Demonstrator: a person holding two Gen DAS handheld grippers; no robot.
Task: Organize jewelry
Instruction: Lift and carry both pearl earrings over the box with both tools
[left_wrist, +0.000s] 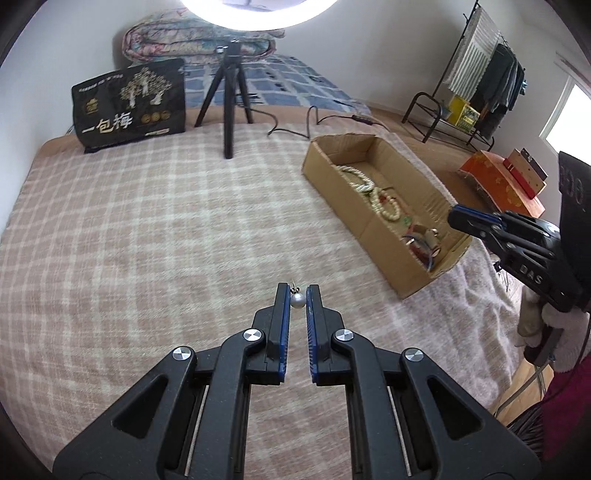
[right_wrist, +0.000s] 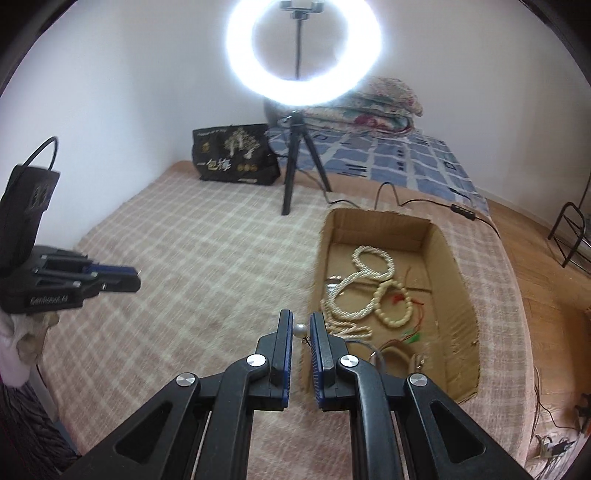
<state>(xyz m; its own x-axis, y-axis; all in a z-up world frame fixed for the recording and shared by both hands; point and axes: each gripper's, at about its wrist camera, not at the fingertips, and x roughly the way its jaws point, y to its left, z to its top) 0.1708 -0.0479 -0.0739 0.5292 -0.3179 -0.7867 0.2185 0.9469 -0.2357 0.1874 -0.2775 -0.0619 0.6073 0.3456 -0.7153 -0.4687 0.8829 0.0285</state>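
Plaid blanket bears cardboard box and tripod.

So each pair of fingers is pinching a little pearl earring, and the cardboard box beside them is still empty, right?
Not quite. Both the left fingers and right fingers pinch a pearl earring, but the cardboard box isn't empty: the right wrist view shows bead necklaces in it.

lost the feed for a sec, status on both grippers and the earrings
Left gripper shut on a pearl earring. Right gripper shut on a second pearl earring. Cardboard box open, necklaces inside. Nothing in the way.
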